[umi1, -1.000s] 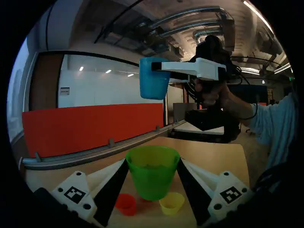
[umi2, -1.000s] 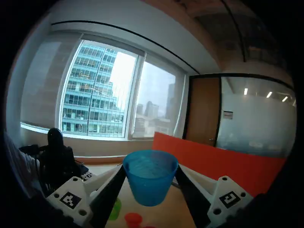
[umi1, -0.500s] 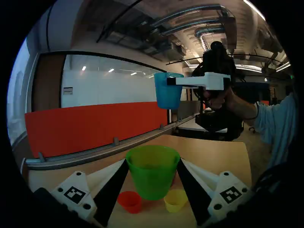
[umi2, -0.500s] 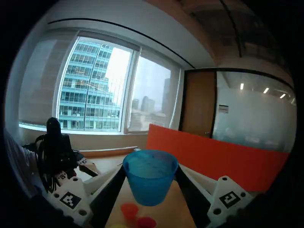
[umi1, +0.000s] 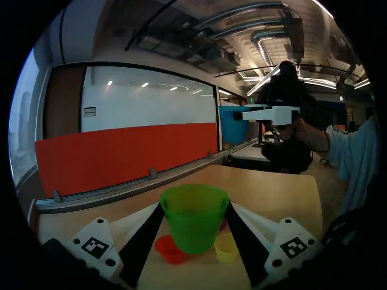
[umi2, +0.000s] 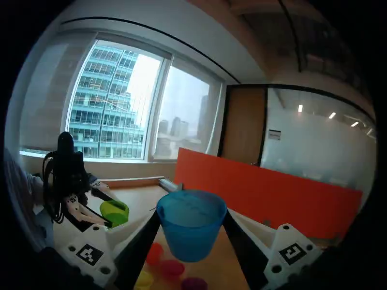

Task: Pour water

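Farther off than before, the right claw (umi2: 191, 217) pinches the blue cup (umi2: 191, 237); the left claw (umi1: 194, 210) pinches the green cup (umi1: 194, 229) above the surface (umi1: 275, 188). Pouring seems not yet begun: next, bring blue over green, then tilt.

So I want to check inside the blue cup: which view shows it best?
The right gripper view: the blue cup sits close in the right claw, rim and inside visible. The left gripper view shows the cup small, far off, from the side.
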